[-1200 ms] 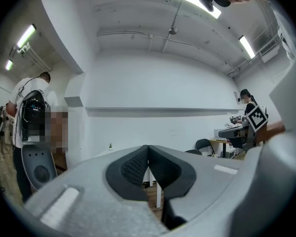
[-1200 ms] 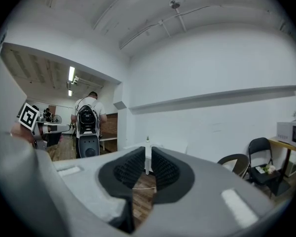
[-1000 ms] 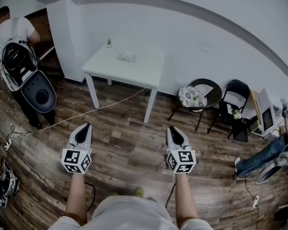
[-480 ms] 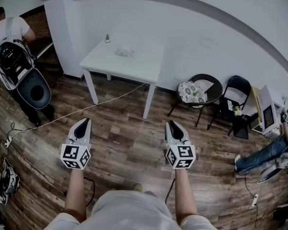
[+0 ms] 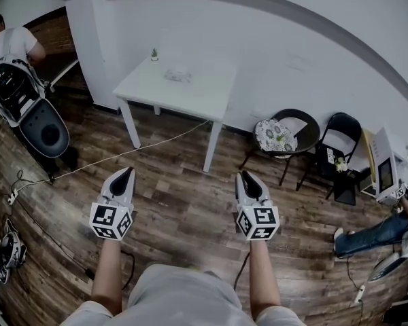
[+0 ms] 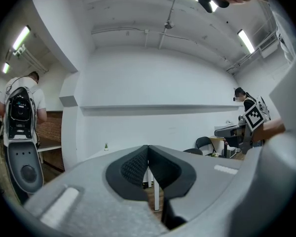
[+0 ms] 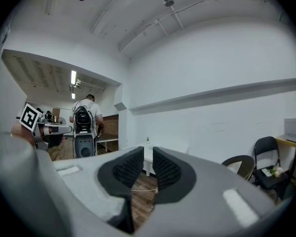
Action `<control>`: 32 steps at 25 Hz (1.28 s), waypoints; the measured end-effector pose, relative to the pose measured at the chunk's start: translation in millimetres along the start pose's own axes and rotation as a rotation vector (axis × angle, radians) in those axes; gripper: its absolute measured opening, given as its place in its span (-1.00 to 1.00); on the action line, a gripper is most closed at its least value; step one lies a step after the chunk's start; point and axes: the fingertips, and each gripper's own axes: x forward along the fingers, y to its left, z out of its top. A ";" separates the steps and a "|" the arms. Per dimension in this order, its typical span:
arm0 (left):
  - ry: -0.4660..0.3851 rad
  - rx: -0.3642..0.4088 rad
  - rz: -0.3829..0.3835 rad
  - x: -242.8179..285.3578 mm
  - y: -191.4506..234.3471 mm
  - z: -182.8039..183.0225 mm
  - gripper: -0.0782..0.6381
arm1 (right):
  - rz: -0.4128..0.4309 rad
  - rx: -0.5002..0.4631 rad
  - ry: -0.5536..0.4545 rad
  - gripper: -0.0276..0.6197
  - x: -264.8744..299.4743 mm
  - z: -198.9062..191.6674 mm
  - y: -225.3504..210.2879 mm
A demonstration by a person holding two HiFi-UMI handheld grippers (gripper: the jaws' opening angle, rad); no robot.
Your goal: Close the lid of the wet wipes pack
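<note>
Jaws: left gripper (image 5: 122, 173) together, right gripper (image 5: 245, 177) narrowly apart, both empty; small pale packet (image 5: 179, 77), probably the wipes, likely soft and light; best pressed at the lid's edge.

The floor (image 5: 177, 202) was dark brown wood planking; the wall (image 5: 258, 39) and table (image 5: 197, 97) were white. The left gripper (image 5: 124, 172) and right gripper (image 5: 243, 176) were pale grey with black textured pads (image 6: 133, 167), each bearing a white cube with black square markers. The pack (image 5: 179, 76) looked pale. One chair (image 5: 342, 131) was black, a cushion (image 5: 275, 136) floral white-and-green, and a tiny plant (image 5: 154, 53) green.
</note>
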 end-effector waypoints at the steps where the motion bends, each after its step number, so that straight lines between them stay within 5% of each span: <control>1: 0.000 -0.001 0.000 3.3 -2.5 -0.7 -0.76 | 0.004 -0.001 0.000 -0.73 2.3 -1.2 -3.7; 15: 0.014 0.009 -0.006 82.4 25.4 -16.0 -0.76 | 0.006 0.006 0.018 -0.73 81.6 -10.9 -38.0; 32: 0.070 -0.041 -0.100 252.3 145.5 -42.2 -0.76 | -0.078 0.025 0.066 -0.73 261.0 -0.2 -50.1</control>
